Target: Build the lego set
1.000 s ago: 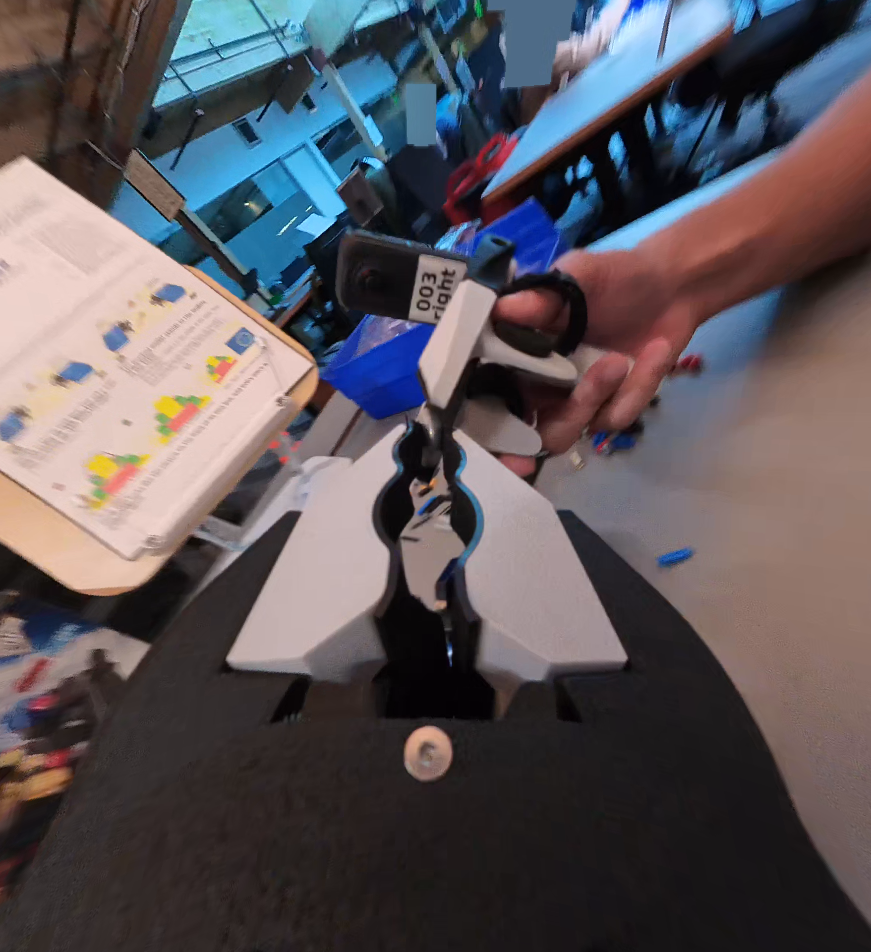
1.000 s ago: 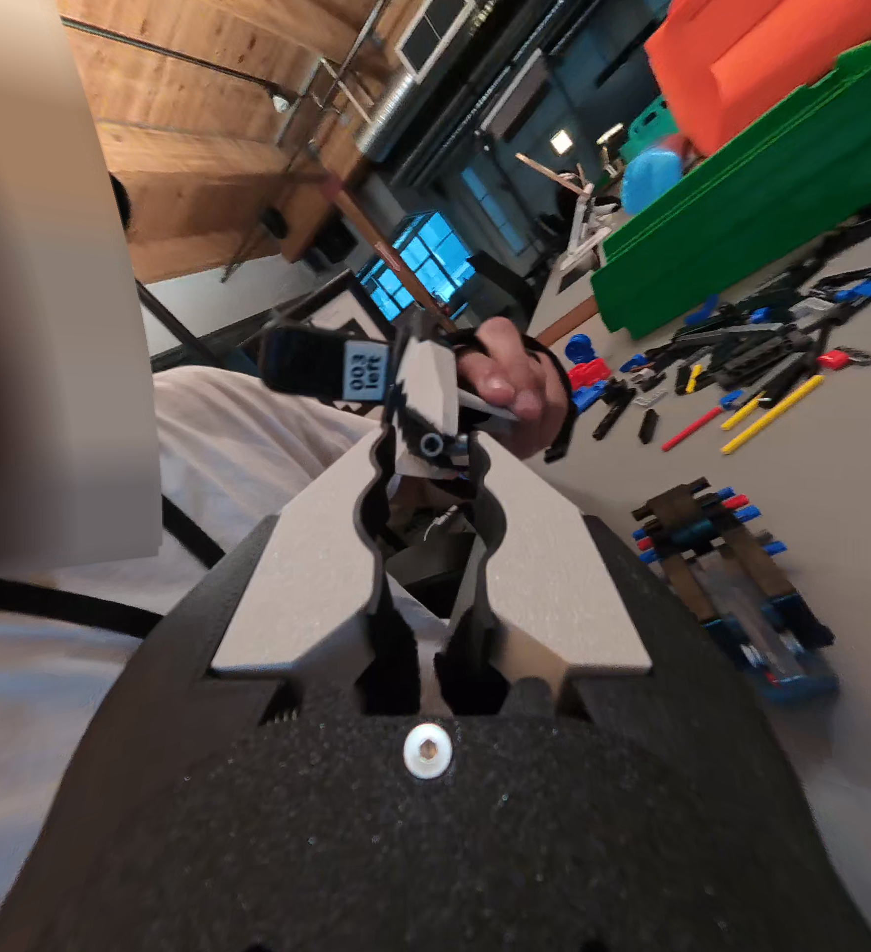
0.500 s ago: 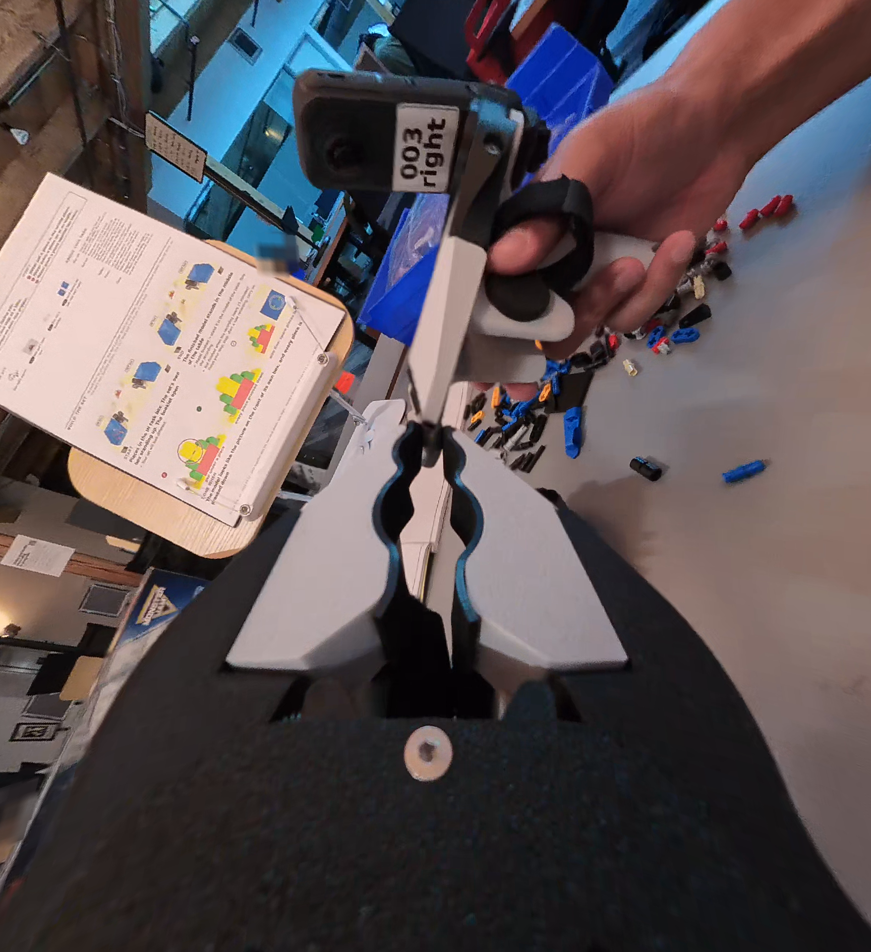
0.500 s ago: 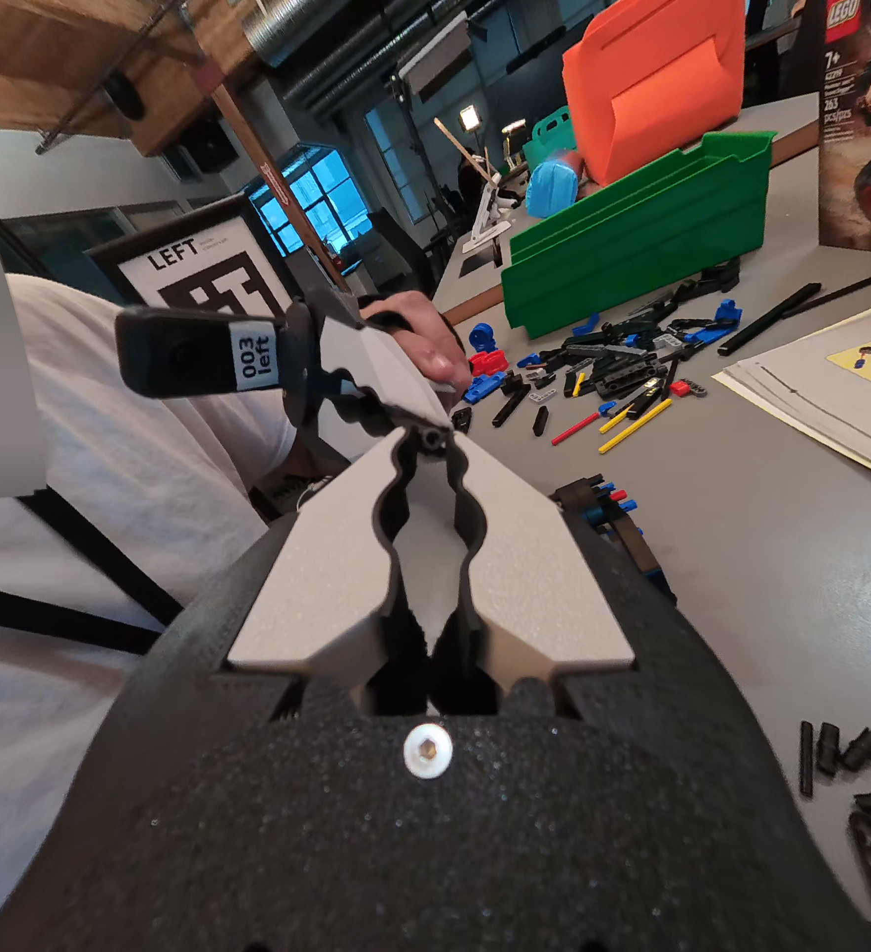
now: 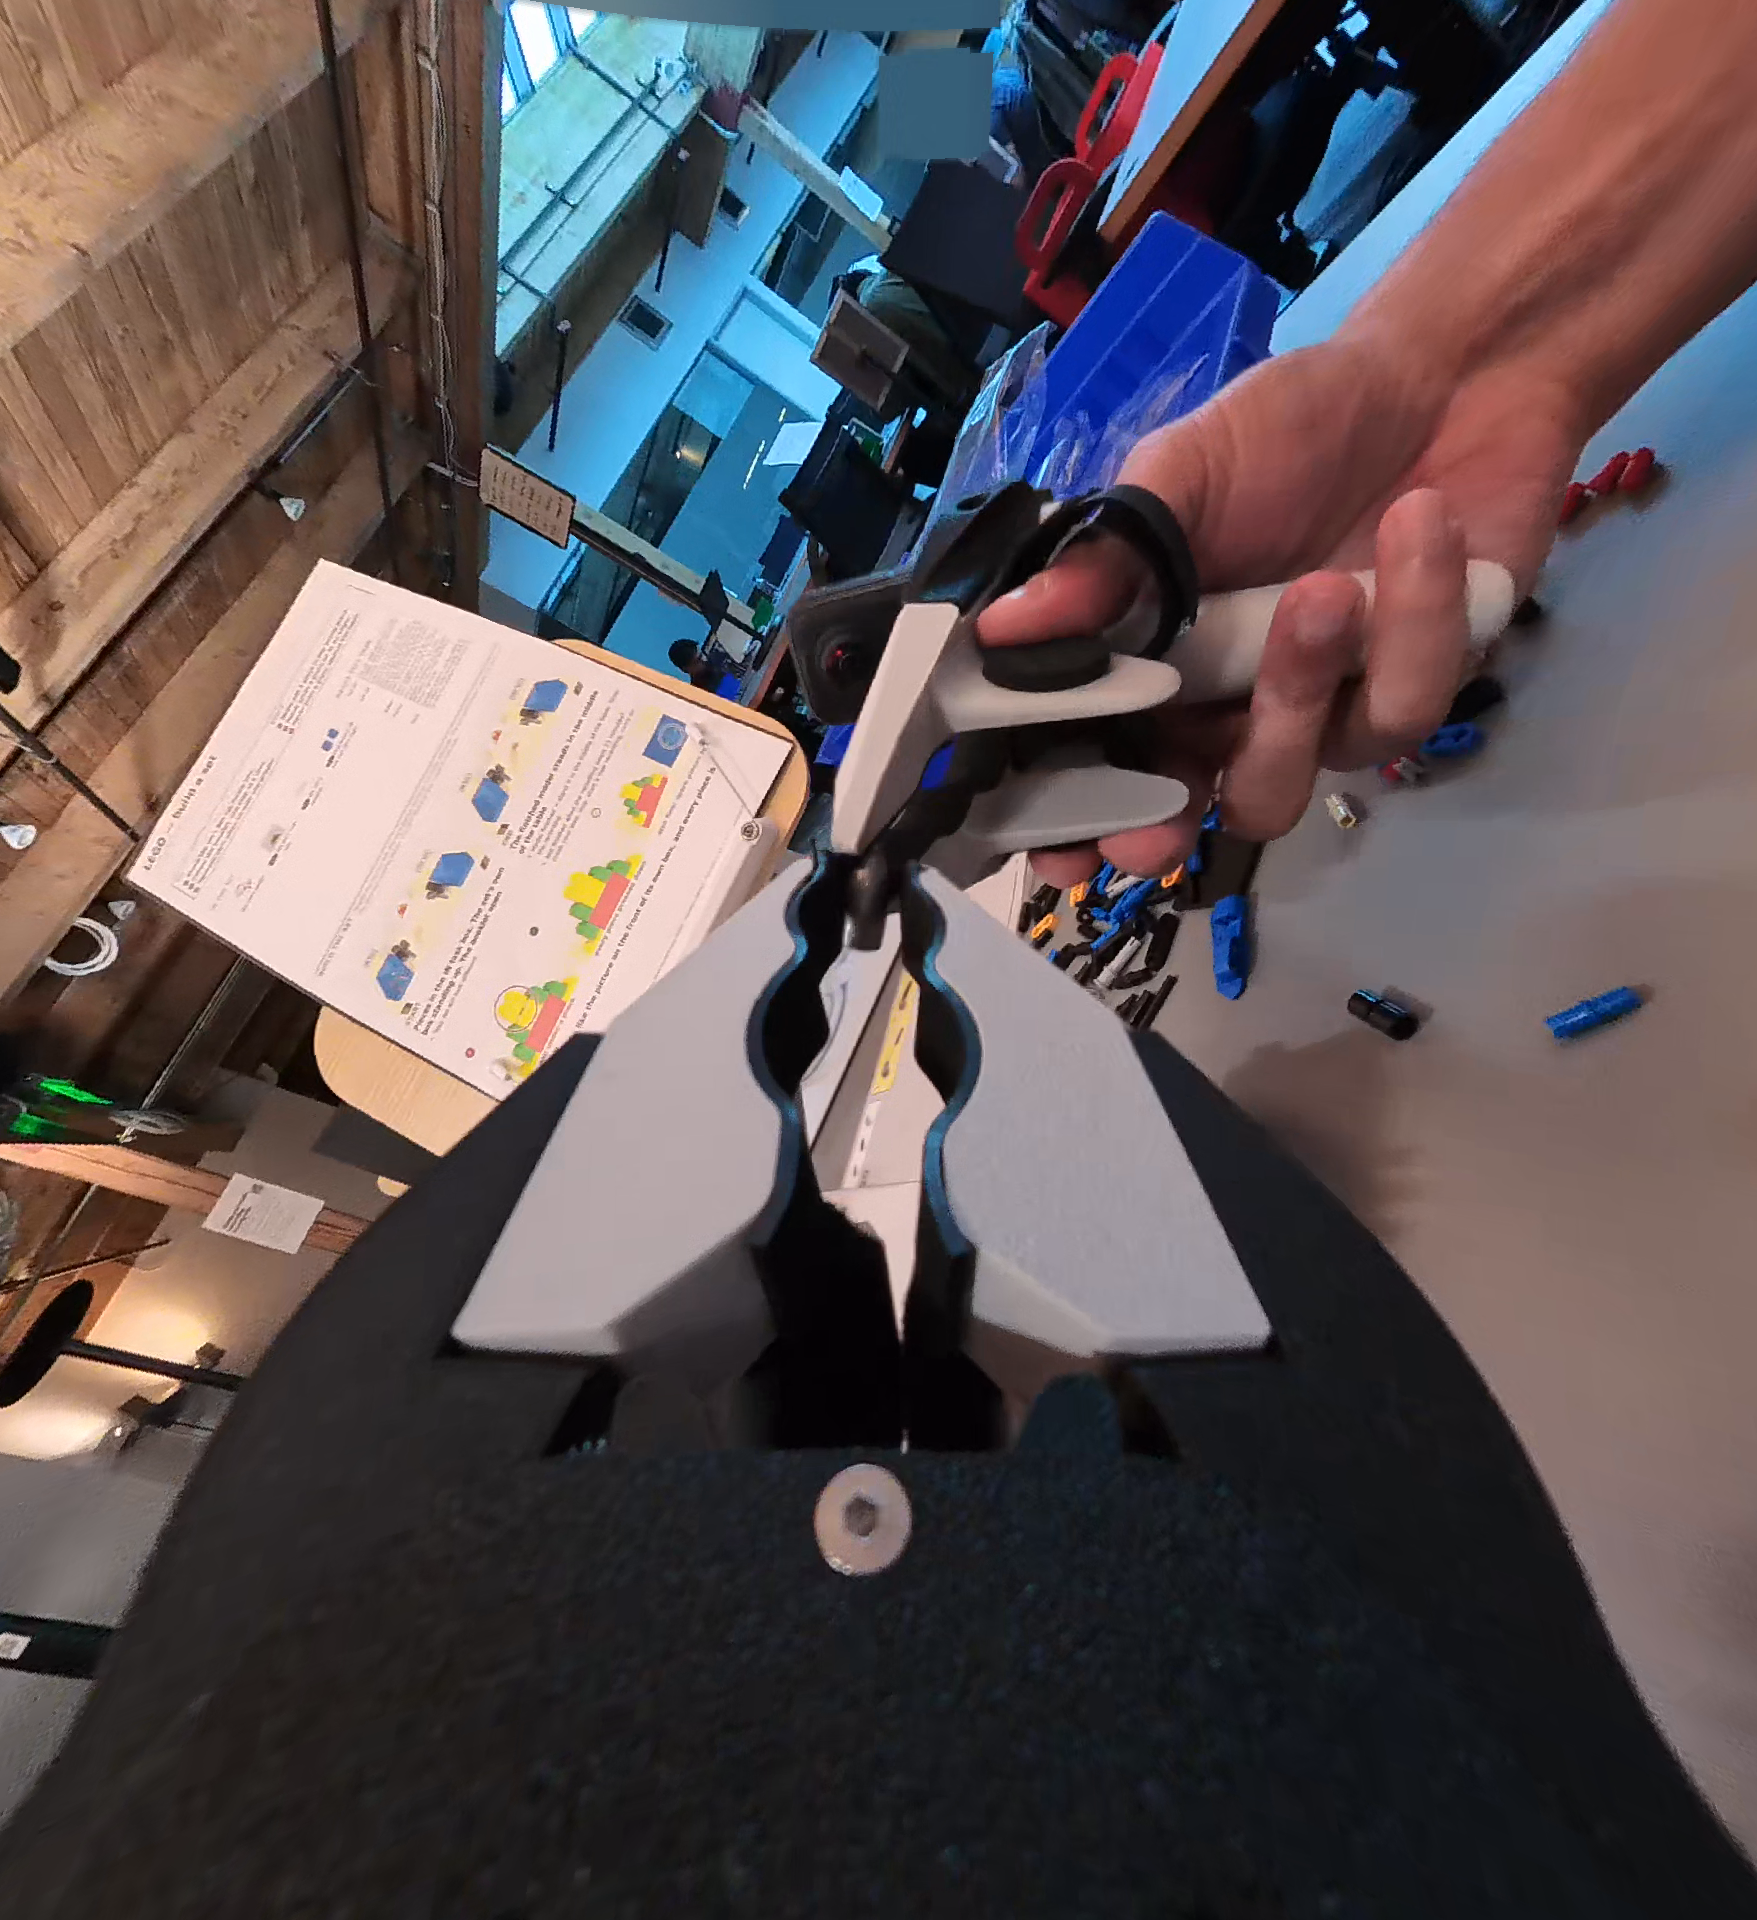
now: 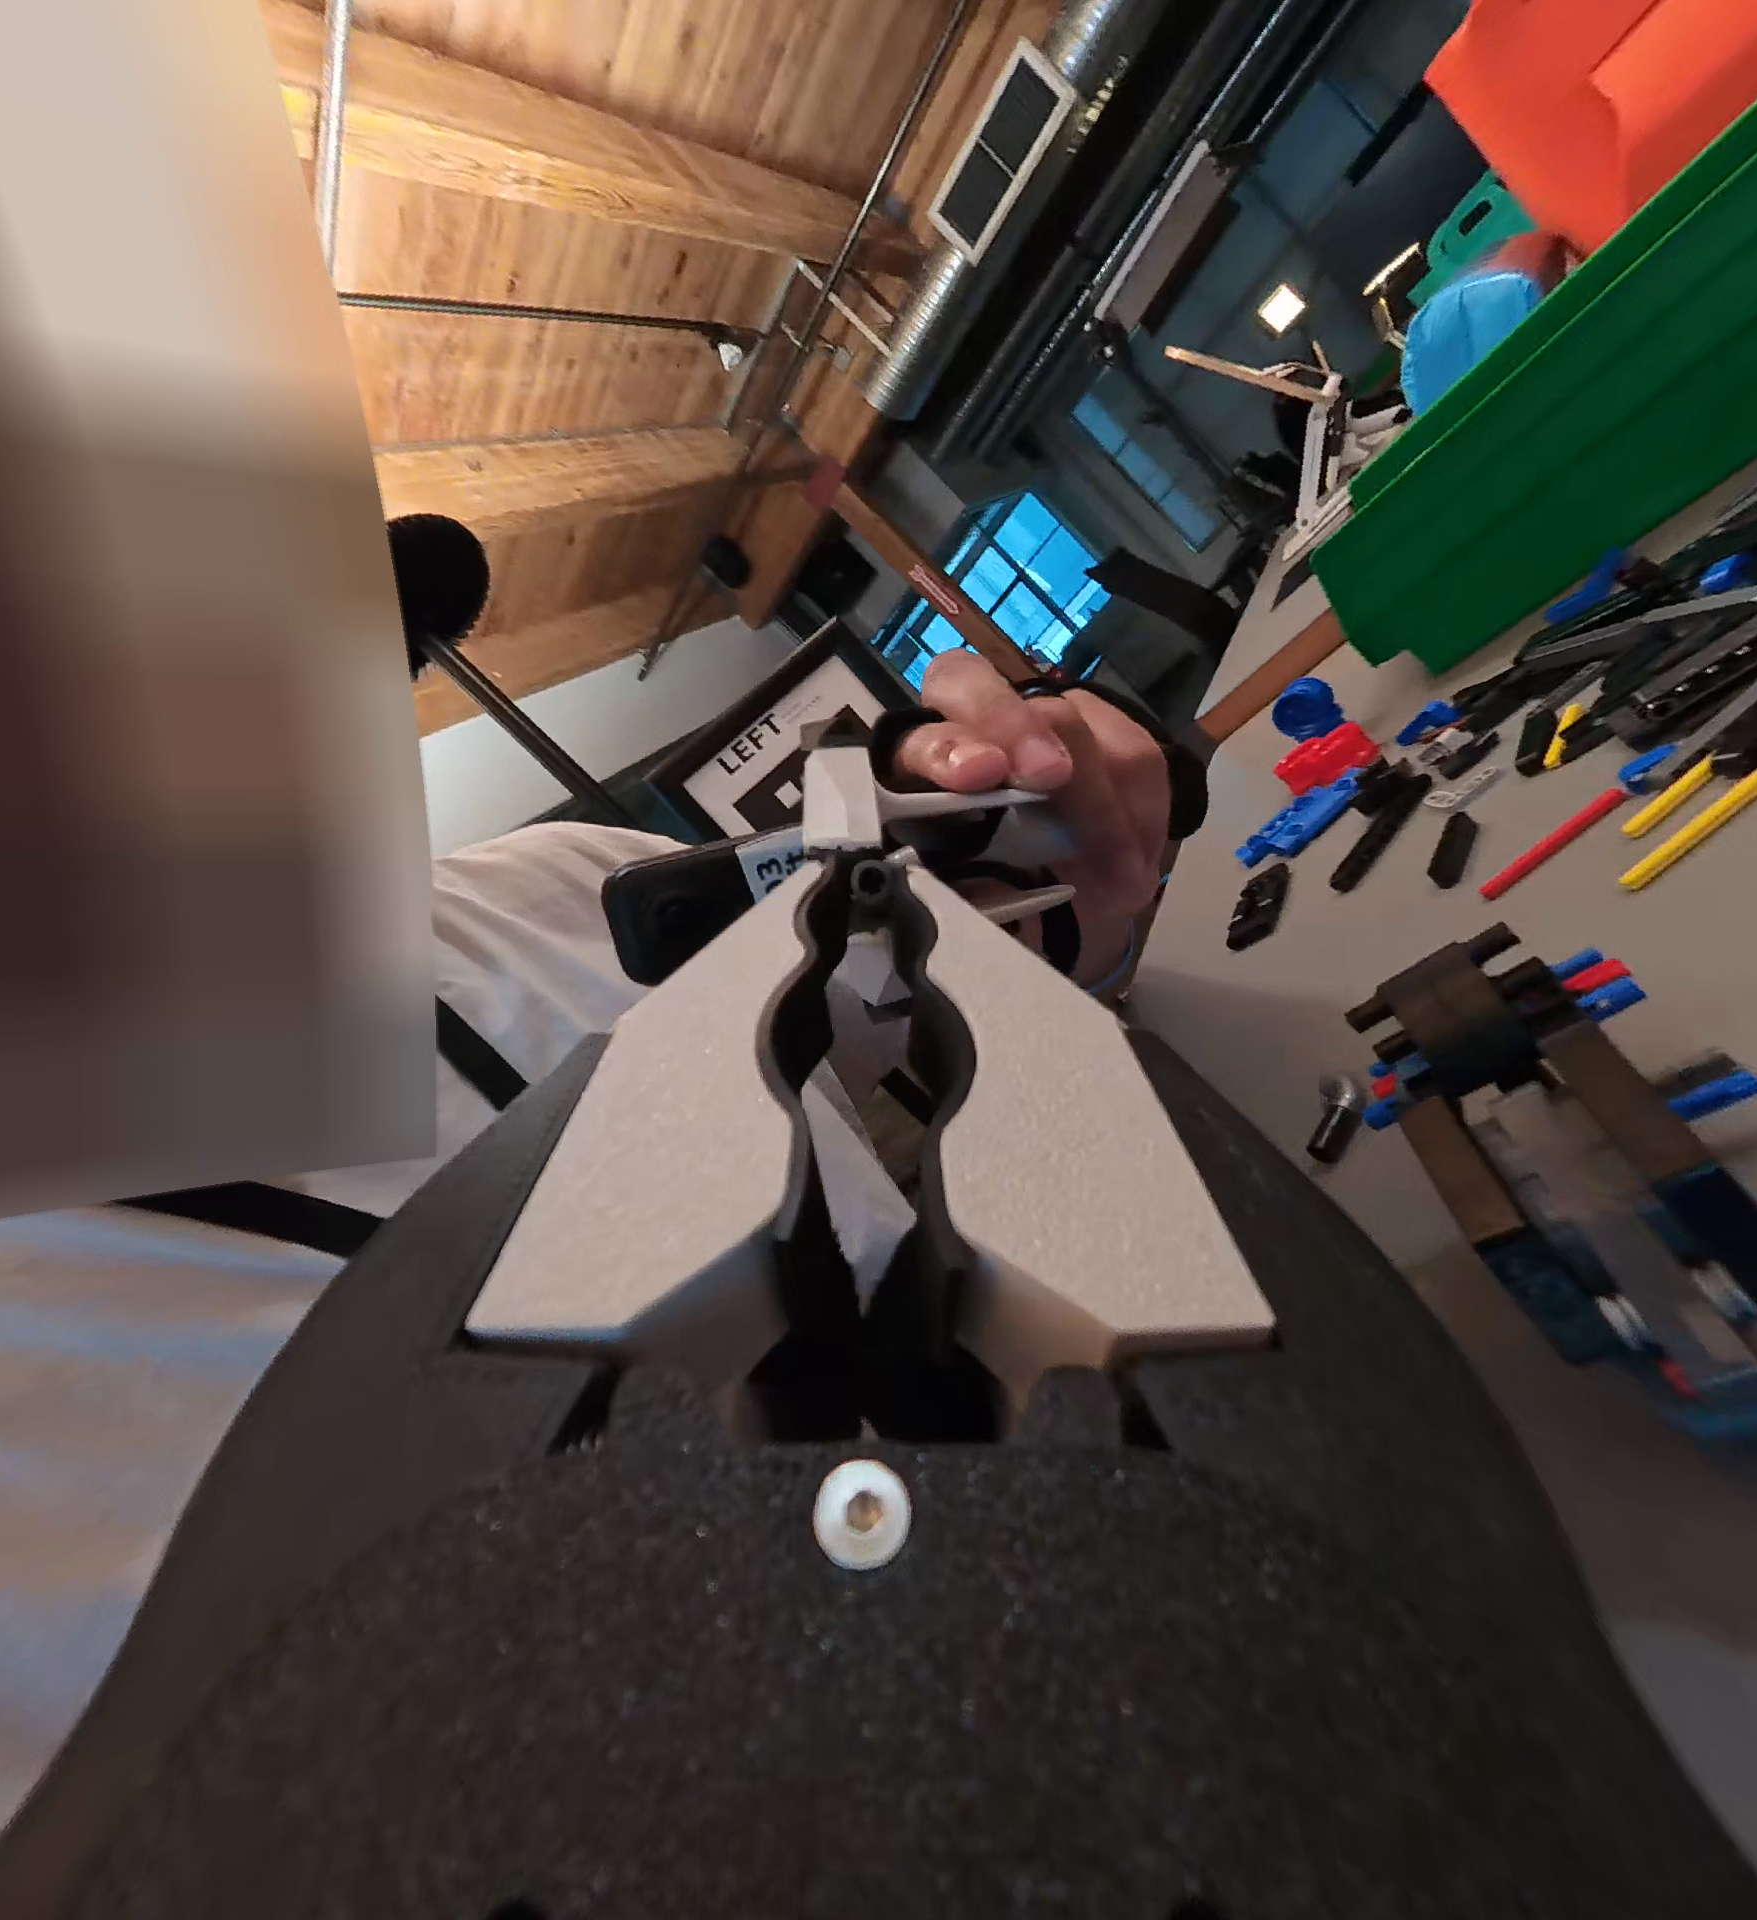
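Observation:
Both grippers are held in the air above the grey table [image 5: 1539,1299], tip to tip. In the left wrist view my left gripper [image 5: 861,896] is closed on a small black peg [image 5: 869,899], and the right gripper's grey fingers [image 5: 895,727] come down from the upper right onto the same spot. In the right wrist view my right gripper [image 6: 869,885] is closed around the black peg [image 6: 869,883], seen end on, with the left gripper's fingers [image 6: 838,805] just behind it. A partly built frame [image 6: 1539,1091] of dark beams with blue and red pins lies on the table to the right.
An instruction sheet on a wooden board [image 5: 458,831] stands at the left. Loose small pieces [image 5: 1123,935], a blue pin [image 5: 1591,1013] and a black connector [image 5: 1383,1013] lie on the table. A green bin [image 6: 1580,416], loose beams [image 6: 1684,675] and yellow and red rods [image 6: 1736,810] lie at the right. Only a small space, under 4 cm, lies between the two pairs of fingers.
Both grippers stay tip to tip while both views swing and tilt. The right gripper has rolled, so its camera now shows from the side. The black peg now shows clearly between the tips.

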Action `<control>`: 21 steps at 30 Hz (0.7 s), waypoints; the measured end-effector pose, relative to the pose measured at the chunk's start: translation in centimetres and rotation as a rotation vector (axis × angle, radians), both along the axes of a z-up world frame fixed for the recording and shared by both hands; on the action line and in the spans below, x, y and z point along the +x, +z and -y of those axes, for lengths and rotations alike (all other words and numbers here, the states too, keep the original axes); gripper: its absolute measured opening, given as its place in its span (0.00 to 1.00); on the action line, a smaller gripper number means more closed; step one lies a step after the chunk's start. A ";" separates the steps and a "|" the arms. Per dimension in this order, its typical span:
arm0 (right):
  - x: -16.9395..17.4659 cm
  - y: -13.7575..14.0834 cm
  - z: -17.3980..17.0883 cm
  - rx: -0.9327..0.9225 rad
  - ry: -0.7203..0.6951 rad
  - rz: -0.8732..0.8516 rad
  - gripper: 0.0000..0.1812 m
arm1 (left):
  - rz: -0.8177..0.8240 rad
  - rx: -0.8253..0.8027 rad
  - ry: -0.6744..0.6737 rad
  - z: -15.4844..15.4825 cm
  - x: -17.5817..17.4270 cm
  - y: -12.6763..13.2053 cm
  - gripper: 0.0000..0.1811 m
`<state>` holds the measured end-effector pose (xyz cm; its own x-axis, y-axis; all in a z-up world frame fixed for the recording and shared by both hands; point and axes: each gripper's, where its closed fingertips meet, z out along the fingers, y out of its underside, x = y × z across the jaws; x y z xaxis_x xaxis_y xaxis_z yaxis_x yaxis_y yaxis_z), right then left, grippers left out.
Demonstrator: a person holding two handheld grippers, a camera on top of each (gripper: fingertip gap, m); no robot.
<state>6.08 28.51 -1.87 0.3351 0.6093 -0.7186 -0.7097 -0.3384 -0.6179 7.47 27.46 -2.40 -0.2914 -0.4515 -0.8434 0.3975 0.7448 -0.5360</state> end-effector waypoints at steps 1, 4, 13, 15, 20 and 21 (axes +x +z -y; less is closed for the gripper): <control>0.0 0.1 0.0 0.000 0.001 -0.009 0.04 | 0.003 -0.002 0.001 0.0 0.0 0.1 0.04; 0.3 -0.3 -0.3 -0.011 -0.036 0.028 0.04 | -0.044 -0.025 -0.003 -0.2 0.3 -0.3 0.03; 4.8 0.9 1.2 -0.061 -0.295 0.455 0.11 | -0.284 -0.362 -0.152 -1.3 0.8 0.6 0.03; 4.9 -1.1 2.0 -0.235 -0.384 0.706 0.11 | -0.384 -0.474 -0.204 -1.6 1.1 1.4 0.03; -1.1 -11.1 4.6 -0.622 -0.379 0.949 0.11 | -0.546 -0.646 -0.305 -2.3 1.1 1.0 0.03; -1.7 -12.6 4.9 -0.676 -0.408 0.964 0.11 | -0.547 -0.653 -0.306 -2.5 1.1 0.5 0.03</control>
